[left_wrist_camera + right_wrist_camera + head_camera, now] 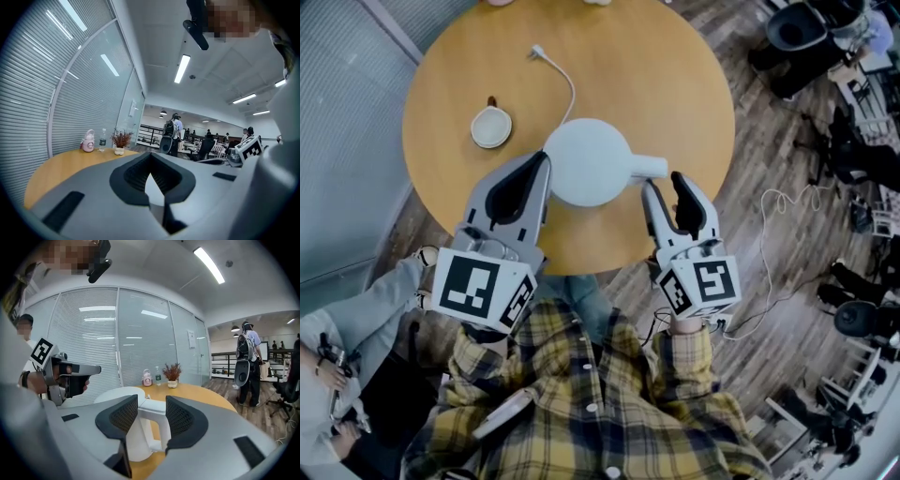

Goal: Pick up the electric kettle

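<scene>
The white electric kettle [586, 161] stands on the round wooden table [675, 75], its handle [649, 167] pointing right. My right gripper [666, 187] is open at the table's near edge, with its fingertips on either side of the handle's end. In the right gripper view the handle [157, 425] shows between the two black pads [119, 416], and the kettle's body [124, 437] stands behind them. My left gripper [539, 171] lies beside the kettle's left flank. Its pads [136, 176] meet in a narrow V, shut on nothing.
A white cup [490, 126] stands left of the kettle. A white cord with a plug [567, 80] runs from the kettle toward the far side. A pink bottle [147, 378] and a small potted plant [172, 373] stand at the table's far edge. Office chairs [797, 28] and cables lie on the floor at right.
</scene>
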`<state>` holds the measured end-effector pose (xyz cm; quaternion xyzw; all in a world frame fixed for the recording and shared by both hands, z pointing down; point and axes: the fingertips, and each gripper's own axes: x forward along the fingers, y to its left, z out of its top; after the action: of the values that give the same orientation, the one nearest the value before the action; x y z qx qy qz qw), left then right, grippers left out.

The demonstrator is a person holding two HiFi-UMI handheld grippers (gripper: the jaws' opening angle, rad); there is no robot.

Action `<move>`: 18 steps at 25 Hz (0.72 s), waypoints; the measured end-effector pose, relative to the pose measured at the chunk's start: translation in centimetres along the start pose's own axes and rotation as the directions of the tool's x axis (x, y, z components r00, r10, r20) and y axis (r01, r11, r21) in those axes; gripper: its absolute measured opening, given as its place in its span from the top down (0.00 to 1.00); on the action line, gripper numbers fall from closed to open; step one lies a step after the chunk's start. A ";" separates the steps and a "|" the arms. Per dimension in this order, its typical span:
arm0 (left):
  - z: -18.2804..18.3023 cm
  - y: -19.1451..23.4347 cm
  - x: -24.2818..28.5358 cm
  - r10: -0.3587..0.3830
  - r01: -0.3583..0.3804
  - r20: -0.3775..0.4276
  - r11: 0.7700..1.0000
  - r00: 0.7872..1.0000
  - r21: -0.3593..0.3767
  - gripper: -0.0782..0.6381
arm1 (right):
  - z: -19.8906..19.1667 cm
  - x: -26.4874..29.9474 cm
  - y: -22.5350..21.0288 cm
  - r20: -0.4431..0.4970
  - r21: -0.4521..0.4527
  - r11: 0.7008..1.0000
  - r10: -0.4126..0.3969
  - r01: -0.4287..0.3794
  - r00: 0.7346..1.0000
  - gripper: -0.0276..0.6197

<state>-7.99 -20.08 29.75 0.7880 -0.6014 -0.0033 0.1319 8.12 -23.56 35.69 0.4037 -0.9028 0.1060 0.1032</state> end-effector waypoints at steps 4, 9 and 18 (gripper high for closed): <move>-1.5 1.9 -1.3 0.048 -0.048 -0.004 0.999 0.999 -0.010 0.89 | -2.3 0.2 0.1 -0.023 0.013 1.000 -0.024 0.025 0.999 0.61; -2.9 3.9 -1.2 0.087 -0.088 -0.021 0.996 0.996 -0.016 0.89 | -4.3 1.3 -0.9 -0.051 0.030 0.999 -0.043 0.045 0.998 0.59; -7.3 6.8 -1.7 0.144 -0.148 -0.071 0.987 0.987 -0.058 0.89 | -8.3 3.0 -1.0 -0.089 0.070 0.997 -0.038 0.044 0.995 0.59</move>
<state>-13.74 -18.61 38.02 0.7369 -0.6524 0.0137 0.1763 7.77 -24.06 44.53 0.4205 -0.8846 0.1541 0.1302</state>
